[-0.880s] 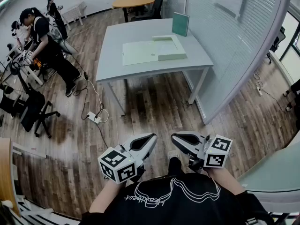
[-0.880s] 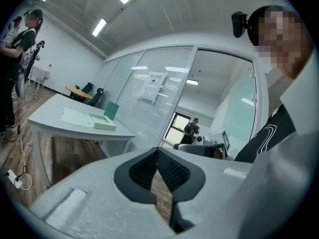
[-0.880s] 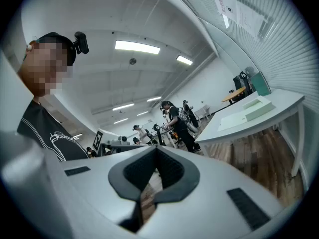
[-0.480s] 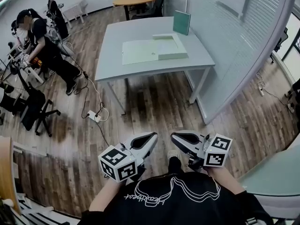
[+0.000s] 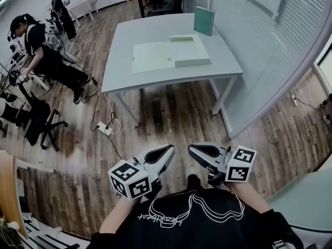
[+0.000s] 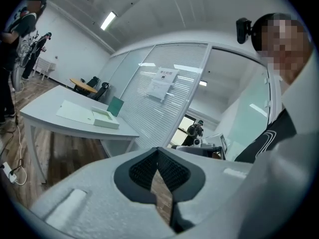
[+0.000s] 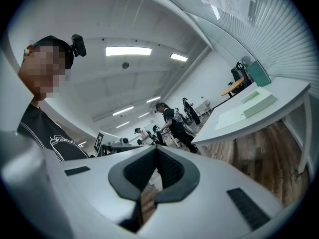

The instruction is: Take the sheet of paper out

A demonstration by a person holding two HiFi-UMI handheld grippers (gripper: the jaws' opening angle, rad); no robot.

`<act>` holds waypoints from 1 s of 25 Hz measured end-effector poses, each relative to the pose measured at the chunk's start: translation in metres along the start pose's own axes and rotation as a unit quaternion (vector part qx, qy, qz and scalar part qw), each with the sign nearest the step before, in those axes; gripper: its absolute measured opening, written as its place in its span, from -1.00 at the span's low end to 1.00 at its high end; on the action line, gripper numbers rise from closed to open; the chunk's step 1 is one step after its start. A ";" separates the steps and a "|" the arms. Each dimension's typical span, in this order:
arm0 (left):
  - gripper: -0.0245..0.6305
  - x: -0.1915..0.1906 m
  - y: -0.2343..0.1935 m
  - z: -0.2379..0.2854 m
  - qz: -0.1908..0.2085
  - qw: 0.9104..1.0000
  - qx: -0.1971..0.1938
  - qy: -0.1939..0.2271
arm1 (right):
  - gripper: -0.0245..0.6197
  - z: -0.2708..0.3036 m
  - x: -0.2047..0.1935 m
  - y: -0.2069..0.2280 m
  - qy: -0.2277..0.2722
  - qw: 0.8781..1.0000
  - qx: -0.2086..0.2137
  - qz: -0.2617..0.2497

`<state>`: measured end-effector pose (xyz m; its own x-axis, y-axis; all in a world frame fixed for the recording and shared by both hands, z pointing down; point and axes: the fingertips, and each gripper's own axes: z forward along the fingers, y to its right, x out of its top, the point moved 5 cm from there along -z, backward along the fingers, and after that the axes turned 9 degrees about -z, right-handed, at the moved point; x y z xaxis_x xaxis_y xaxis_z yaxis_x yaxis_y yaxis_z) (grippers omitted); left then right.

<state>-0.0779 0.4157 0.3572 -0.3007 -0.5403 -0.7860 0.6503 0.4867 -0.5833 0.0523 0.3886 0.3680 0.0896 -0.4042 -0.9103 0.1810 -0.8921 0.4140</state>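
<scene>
Head view: the person stands on the wood floor, well apart from the white table at upper middle of frame. Left gripper and right gripper sit side by side at lower centre, just in front of the person's torso, with their tips angled toward each other. Both are clenched on nothing: each gripper view shows the dark pads meeting, with only floor visible through the slit under them. This is likely a carry posture. Nothing is in reach, so there is no reason to open the jaws yet.

The task's thing is on the table, toward its right near corner. A pale green folder lies flat there, with a flat pale leaf spread out touching its left side. That leaf may be the sheet of paper or just the open cover; it is too small to tell. Lying flat near the table edge, it looks easy to reach from the near side. A teal book stands upright behind the folder, near the glass partition.

The left gripper view has the table and folder at left middle, and the right gripper view has them at right middle. Another person works at upper left, clear of the path to the table.
</scene>
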 end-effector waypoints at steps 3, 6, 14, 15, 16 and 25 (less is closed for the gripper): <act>-0.89 0.012 -0.013 0.025 -0.004 1.000 0.002 -0.002 | -0.90 0.003 0.010 0.026 -0.006 1.000 0.002 0.000; -0.89 0.022 -0.026 0.056 -0.017 1.000 0.004 -0.005 | -0.90 0.000 0.021 0.057 -0.010 1.000 -0.003 0.000; -0.89 0.054 -0.044 0.133 -0.019 1.000 0.002 -0.017 | -0.90 -0.019 0.052 0.132 -0.009 1.000 -0.020 0.001; -0.89 0.058 -0.045 0.142 -0.018 1.000 0.001 -0.018 | -0.90 -0.022 0.056 0.140 -0.008 1.000 -0.022 -0.001; -0.89 0.062 -0.046 0.151 -0.016 1.000 0.000 -0.019 | -0.90 -0.024 0.061 0.148 -0.008 1.000 -0.023 -0.003; -0.89 0.088 -0.043 0.211 0.016 1.000 0.000 -0.014 | -0.90 -0.052 0.098 0.201 0.004 0.999 -0.028 -0.034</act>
<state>0.0151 0.2021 0.3567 -0.2594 -0.5430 -0.7987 0.6595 0.5045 -0.5572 0.1479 0.1803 0.3622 0.0827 -0.3421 -0.9360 0.2408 -0.9045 0.3519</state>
